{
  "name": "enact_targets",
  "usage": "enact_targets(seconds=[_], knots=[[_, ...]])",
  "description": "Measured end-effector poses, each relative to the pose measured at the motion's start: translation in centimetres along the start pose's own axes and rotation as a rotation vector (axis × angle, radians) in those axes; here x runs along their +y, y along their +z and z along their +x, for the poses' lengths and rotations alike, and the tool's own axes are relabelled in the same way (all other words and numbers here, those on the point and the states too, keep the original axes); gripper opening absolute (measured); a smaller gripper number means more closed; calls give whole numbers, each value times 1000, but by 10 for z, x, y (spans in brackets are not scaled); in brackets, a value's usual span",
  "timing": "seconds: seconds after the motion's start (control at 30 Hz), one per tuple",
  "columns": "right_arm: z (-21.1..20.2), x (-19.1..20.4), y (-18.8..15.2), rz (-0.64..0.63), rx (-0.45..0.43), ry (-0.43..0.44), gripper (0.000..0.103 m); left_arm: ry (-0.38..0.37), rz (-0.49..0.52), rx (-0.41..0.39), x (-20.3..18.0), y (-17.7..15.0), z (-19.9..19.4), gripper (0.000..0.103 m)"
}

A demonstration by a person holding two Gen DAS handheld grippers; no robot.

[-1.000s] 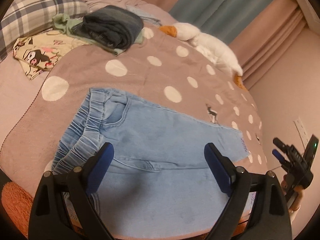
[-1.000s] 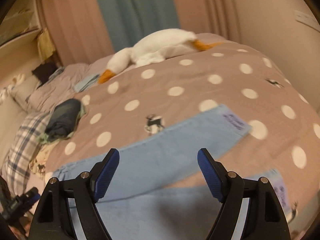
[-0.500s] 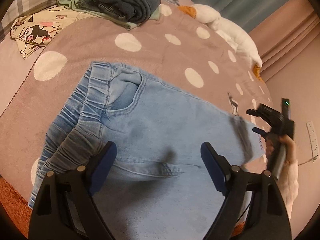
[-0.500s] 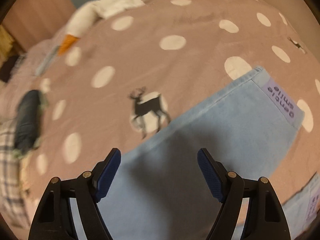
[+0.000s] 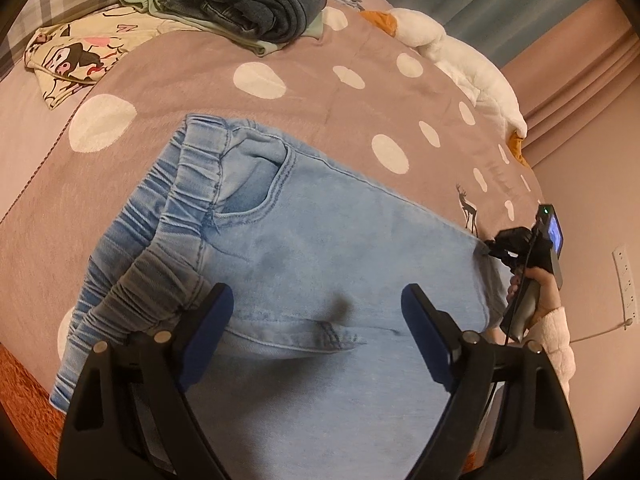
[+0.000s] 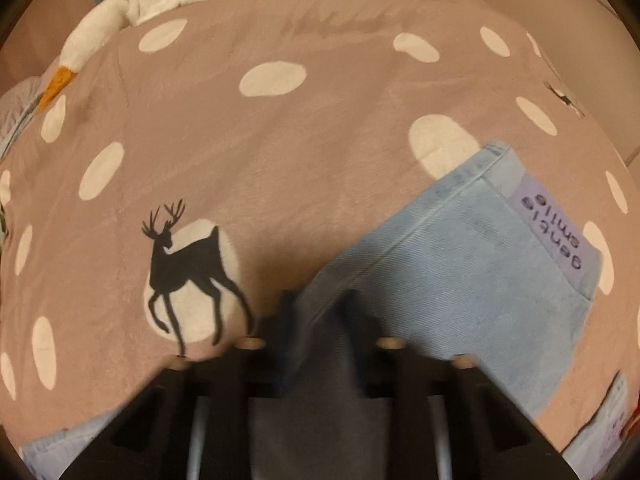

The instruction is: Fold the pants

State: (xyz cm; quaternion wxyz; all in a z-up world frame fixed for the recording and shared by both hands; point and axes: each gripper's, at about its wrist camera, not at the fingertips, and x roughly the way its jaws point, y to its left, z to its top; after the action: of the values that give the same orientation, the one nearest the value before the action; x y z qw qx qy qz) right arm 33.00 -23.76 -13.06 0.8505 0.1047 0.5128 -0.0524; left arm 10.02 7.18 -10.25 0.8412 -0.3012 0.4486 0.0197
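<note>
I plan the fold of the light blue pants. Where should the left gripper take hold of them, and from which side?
Probably the gathered elastic waistband of the pants, approached from above at its near edge. It is bunched and thick, so easy to pinch, and it lies just beyond the left gripper, whose jaws stand open.

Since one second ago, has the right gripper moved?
Yes. The right gripper came down toward the deer print and its jaws have just been closing on the pants edge.

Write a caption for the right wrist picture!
Right tongs pinch the blue pants beside a deer on the spotted blanket.
</note>
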Motion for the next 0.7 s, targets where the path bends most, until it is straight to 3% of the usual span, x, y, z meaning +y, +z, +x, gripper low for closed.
enact_targets(seconds=[0.1,0.23,0.37,0.5,0.6,0.7], knots=[[-24,-17,-6,36,-15,107,5,-8,-5,-6,-1,-2,-6,86],[-78,-28,-20,65,-127,245,5,-26,-18,-16,-6,-7,-15,86],[-145,-65,-64,92,-253,424,5,-59,-18,-35,-16,-9,-24,87],[-177,-97,-111,105,-335,484,5,-93,-8,-47,-30,-7,-28,87],[-175,-114,-148,142,-326,510,5,-119,16,-23,-46,-3,-20,87],[-163,-119,-165,143,-300,474,5,-119,37,-9,-62,2,-11,87]])
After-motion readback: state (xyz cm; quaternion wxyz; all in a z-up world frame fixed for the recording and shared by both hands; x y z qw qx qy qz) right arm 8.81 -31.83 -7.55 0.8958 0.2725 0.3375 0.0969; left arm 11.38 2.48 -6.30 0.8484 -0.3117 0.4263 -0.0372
